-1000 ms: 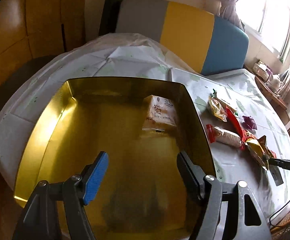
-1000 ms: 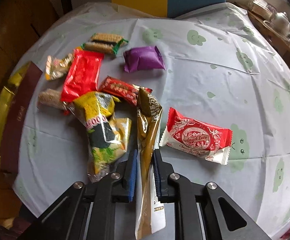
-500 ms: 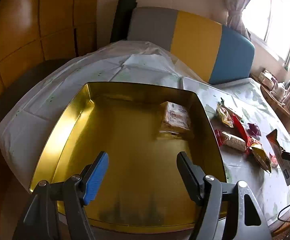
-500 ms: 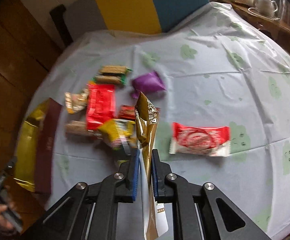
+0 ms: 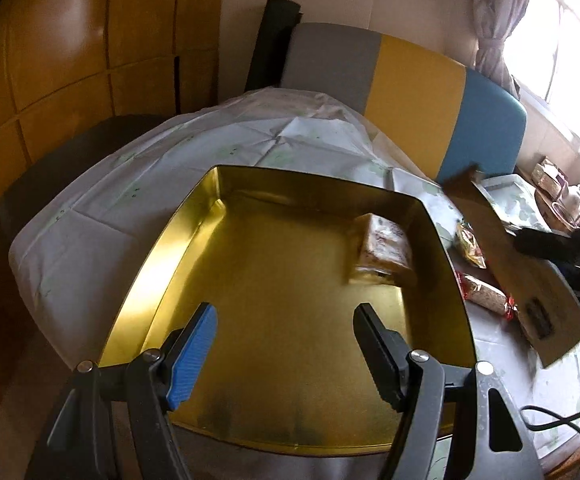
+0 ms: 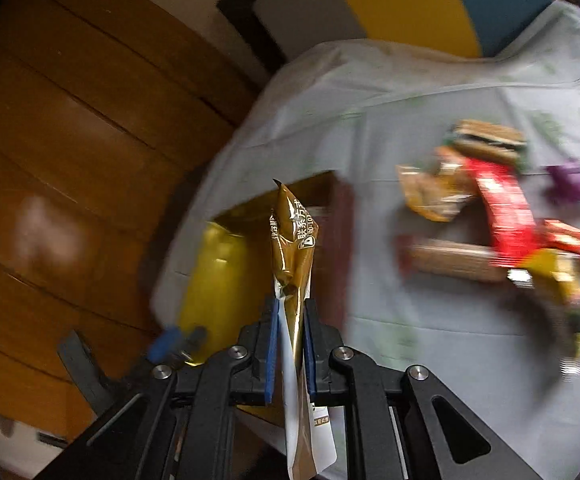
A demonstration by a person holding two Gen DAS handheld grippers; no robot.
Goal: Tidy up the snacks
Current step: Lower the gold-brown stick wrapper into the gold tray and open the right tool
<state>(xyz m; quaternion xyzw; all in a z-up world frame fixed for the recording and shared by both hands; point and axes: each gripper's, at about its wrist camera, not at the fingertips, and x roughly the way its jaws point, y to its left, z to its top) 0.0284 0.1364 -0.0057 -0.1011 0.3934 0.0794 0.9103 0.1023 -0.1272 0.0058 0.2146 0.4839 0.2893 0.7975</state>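
A gold tin box (image 5: 178,248) lies open on the table in the left wrist view, with one pale biscuit pack (image 5: 386,250) near its right wall. My left gripper (image 5: 286,344) hangs open over the box's near end with nothing between its fingers. My right gripper (image 6: 290,334) is shut on a long gold-brown snack packet (image 6: 294,248), held upright in the air over the box's edge (image 6: 218,268). From the left wrist, that packet (image 5: 514,264) appears at the right, above the table. Several loose snacks (image 6: 502,216) lie blurred on the cloth to the right.
A pale patterned tablecloth (image 5: 102,216) covers the table. A bench back in grey, yellow and blue (image 5: 410,92) stands behind it. Wooden panelling (image 5: 58,52) fills the left. A black cable (image 5: 554,420) trails at the lower right. The box's dark red outer side (image 6: 340,248) faces the snacks.
My right gripper lifted the gold-brown packet off the pile and swung it left, toward the gold box. The left gripper drew back a little from the box, still open.
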